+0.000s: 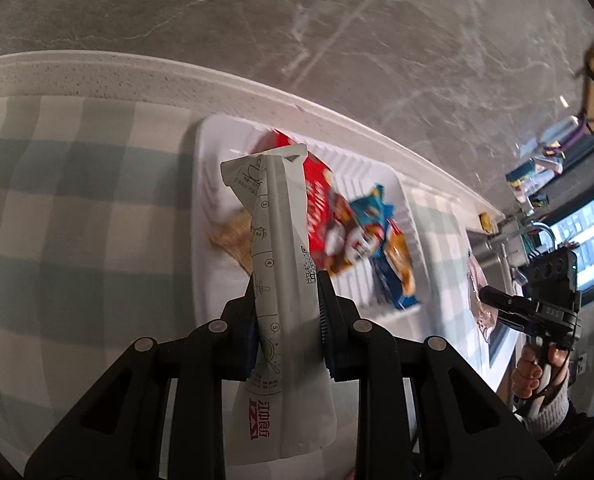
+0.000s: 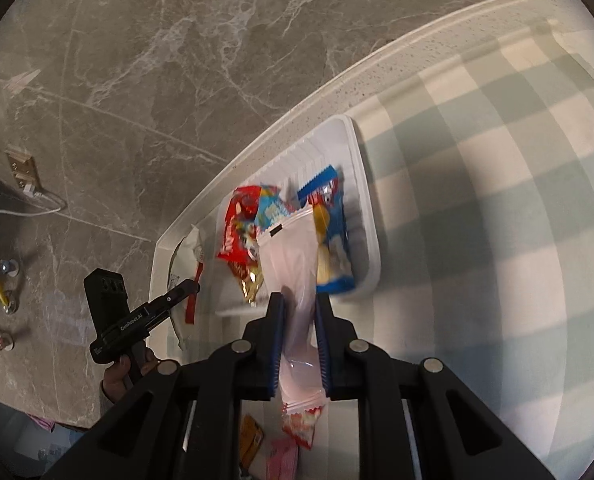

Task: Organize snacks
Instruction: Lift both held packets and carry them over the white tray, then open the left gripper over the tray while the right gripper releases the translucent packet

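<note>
Two hand-held grippers converge on a white ribbed tray (image 1: 213, 148) at the far edge of a table spread with a pale green-and-white checked cloth (image 1: 77, 208), each carrying a snack toward it. The left gripper (image 1: 287, 304) has its pads pressed against a long white sachet (image 1: 281, 240) printed with numbered line drawings and a code square, the packet standing up between the fingers and hanging over the tray's left half. The right gripper (image 2: 300, 320) pinches a pale pink, partly see-through packet (image 2: 293, 256) by its lower part, the torn-notch top reaching out over the near edge of the same tray (image 2: 367, 208). Already lying in the tray are a red snack bag (image 1: 325, 216), a blue snack bag (image 1: 381, 240) to its right and a tan cracker-like piece (image 1: 233, 240) at the left, which the sachet partly hides. From the right wrist view the red bag (image 2: 237, 236) and the blue bag (image 2: 333, 240) lie side by side with the pink packet hanging in front of them. The person's right hand (image 1: 537, 372) shows at the far right of the left wrist view, wrapped round the other tool's handle. The step in hand looks to be delivery: both packets are over or just short of the tray and neither is yet set down. The next move likely calls for lowering each one onto a bare stretch of the ribbed floor, beside rather than on top of the bags there, then spreading the fingers to let go. More snacks seem to wait near the person, though they are too blurred to name.
</note>
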A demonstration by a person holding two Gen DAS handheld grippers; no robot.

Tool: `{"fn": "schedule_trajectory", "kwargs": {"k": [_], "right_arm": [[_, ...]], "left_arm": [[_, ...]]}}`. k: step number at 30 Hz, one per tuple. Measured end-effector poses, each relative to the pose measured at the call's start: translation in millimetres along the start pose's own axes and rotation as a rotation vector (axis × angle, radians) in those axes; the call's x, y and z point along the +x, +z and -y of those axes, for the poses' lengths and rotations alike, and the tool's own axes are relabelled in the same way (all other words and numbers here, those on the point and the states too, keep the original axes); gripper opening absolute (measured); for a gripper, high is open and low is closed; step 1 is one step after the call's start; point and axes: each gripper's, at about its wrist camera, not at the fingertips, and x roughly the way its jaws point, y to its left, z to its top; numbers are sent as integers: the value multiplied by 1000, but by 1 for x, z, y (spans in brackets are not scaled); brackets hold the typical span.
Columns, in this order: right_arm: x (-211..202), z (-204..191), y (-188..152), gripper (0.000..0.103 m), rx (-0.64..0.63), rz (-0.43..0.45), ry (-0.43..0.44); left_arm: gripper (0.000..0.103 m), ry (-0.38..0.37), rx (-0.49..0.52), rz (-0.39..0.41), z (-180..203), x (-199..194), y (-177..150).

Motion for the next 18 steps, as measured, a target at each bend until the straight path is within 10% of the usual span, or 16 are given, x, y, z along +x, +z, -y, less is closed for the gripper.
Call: {"fn": "schedule_trajectory", "kwargs": {"k": [18], "right_arm": [[63,-2,69,17,-23,12,-94]], "left_arm": [[23,20,-21,-20,-29,43,40]]}}
